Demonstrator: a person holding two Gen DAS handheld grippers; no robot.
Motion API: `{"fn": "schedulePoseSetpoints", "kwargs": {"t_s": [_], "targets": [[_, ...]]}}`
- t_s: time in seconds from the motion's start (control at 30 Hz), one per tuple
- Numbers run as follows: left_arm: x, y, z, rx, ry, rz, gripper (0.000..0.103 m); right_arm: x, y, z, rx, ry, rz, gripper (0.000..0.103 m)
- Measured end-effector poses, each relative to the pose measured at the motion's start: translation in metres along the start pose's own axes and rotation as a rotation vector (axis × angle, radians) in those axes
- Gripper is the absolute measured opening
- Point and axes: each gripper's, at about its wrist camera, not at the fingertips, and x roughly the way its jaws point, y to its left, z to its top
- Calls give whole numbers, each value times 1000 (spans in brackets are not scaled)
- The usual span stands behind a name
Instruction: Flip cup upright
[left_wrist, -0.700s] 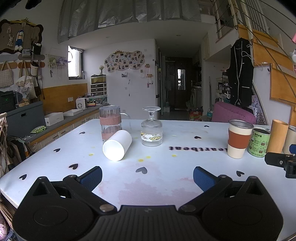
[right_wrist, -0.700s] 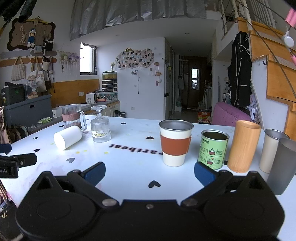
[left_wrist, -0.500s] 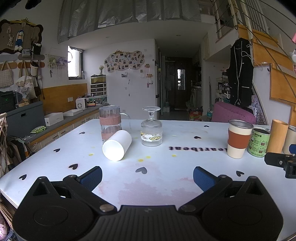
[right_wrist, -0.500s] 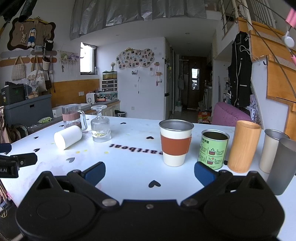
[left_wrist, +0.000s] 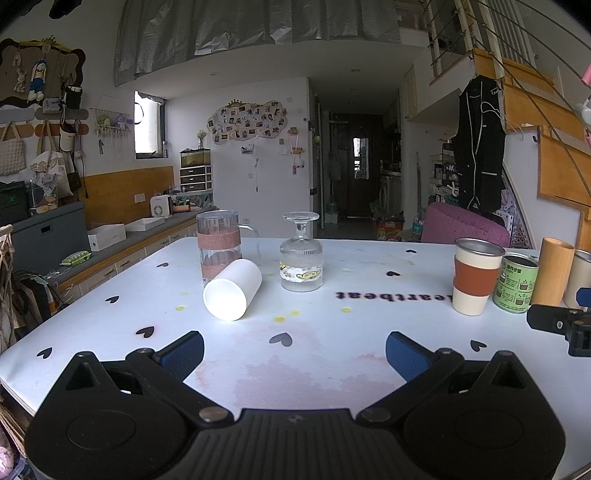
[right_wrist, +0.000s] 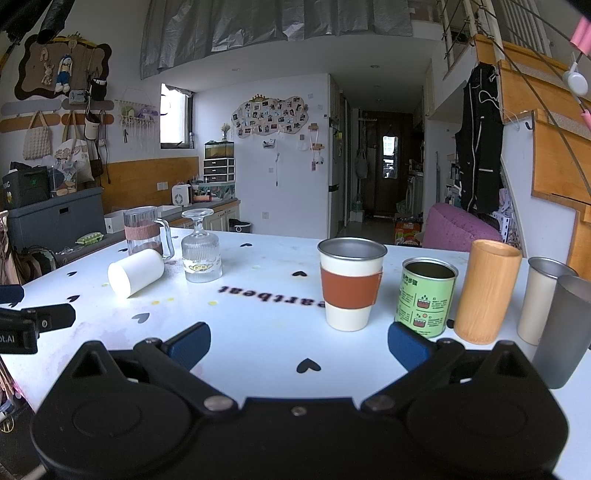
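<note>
A white cup (left_wrist: 232, 288) lies on its side on the white table (left_wrist: 314, 354), its flat end facing me, just in front of a glass mug. It also shows in the right wrist view (right_wrist: 135, 272) at the left. My left gripper (left_wrist: 294, 350) is open and empty, low over the table, short of the cup and to its right. My right gripper (right_wrist: 298, 342) is open and empty, in front of an orange-sleeved cup (right_wrist: 351, 283).
A glass mug with a pink band (left_wrist: 219, 246) stands behind the white cup. A stemmed glass (left_wrist: 301, 258) stands upside down to its right. A green can (right_wrist: 427, 296), a bamboo tumbler (right_wrist: 487, 290) and two metal cups (right_wrist: 565, 325) line the right side.
</note>
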Motion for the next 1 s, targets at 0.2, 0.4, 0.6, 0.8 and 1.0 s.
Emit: {"fn": "schedulePoseSetpoints", "kwargs": {"t_s": [0.2,0.4,0.6,0.8,1.0], "targets": [[0,0,0,-1,0,-1,103,0,0,0,0,0,0,103],[0,1,1,-2,2,-6,103,0,0,0,-2,0,0,103],[2,-2,0,3,0,-11,103,0,0,0,-1,0,0,103],[9,3,8,1,-12,-4,103,-3,-2,-1,3,-5,3,103],[32,17,20,-4,-27,9,103,-10,0,1,4,-12,10,103]]}}
